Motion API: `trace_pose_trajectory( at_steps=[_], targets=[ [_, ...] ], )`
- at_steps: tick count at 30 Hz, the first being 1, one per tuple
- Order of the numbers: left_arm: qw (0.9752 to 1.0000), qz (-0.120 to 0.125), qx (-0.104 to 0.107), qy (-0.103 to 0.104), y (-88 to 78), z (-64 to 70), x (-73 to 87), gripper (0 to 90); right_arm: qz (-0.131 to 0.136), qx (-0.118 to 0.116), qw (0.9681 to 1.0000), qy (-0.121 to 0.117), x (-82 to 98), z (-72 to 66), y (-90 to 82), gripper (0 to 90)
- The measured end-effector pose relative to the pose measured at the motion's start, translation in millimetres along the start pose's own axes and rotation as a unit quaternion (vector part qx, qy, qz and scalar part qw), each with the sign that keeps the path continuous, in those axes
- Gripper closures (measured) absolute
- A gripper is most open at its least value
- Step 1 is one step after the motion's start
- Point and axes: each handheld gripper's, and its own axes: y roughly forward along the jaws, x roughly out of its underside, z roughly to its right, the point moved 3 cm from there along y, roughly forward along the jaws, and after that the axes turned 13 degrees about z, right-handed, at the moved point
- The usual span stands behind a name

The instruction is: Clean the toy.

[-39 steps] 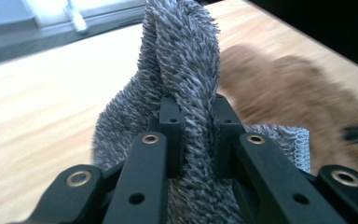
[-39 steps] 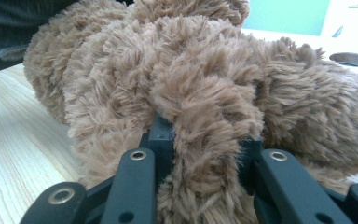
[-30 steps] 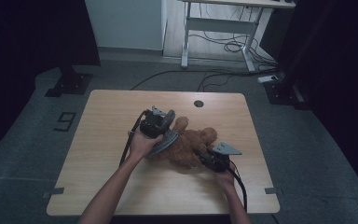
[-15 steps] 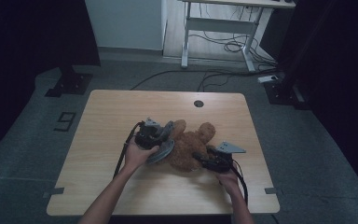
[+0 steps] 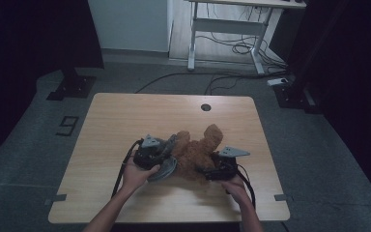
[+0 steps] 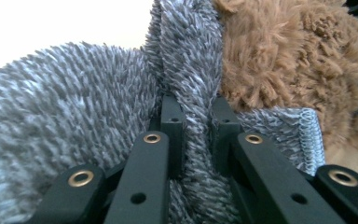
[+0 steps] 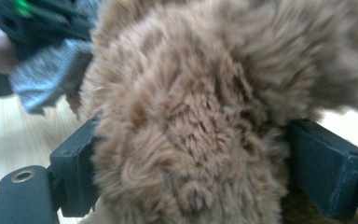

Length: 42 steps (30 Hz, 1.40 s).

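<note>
Right tool (image 5: 207, 170) jaws just opened wide, fluffy brown plush bear (image 5: 195, 151) between them on the wooden worktop (image 5: 125, 111). Left tool (image 5: 166, 147) clamped the fuzzy grey knitted garment (image 6: 186, 51) beside it; dressing looked underway.

on the table (image 5: 125, 116): one brown plush toy (image 5: 196, 152), one grey fleecy cloth (image 5: 164, 167). two handheld grippers, the left gripper (image 5: 166, 149) and the right gripper (image 5: 207, 170), each borne by one hand, so two hands. one round hole in the tabletop (image 5: 206, 107). beyond it, one white desk frame (image 5: 222, 29).
</note>
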Motion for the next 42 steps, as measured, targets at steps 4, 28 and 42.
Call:
trace_pose_trajectory(
  at_steps=[4,28,42],
  targets=[
    [0.9999,0.005,0.009,0.003,-6.9,6.6,9.1,79.3,-0.028,0.005,0.9991,-0.032,11.4,-7.4,0.9,30.6],
    [0.9985,0.034,-0.032,0.028,47.7,12.6,-11.7,78.5,0.014,0.154,0.9844,-0.085,16.8,22.9,12.6,56.5],
    [0.9953,0.076,0.040,0.044,25.0,53.6,-64.0,77.9,0.031,0.111,0.9912,-0.065,19.7,25.5,8.9,55.7]
  ],
)
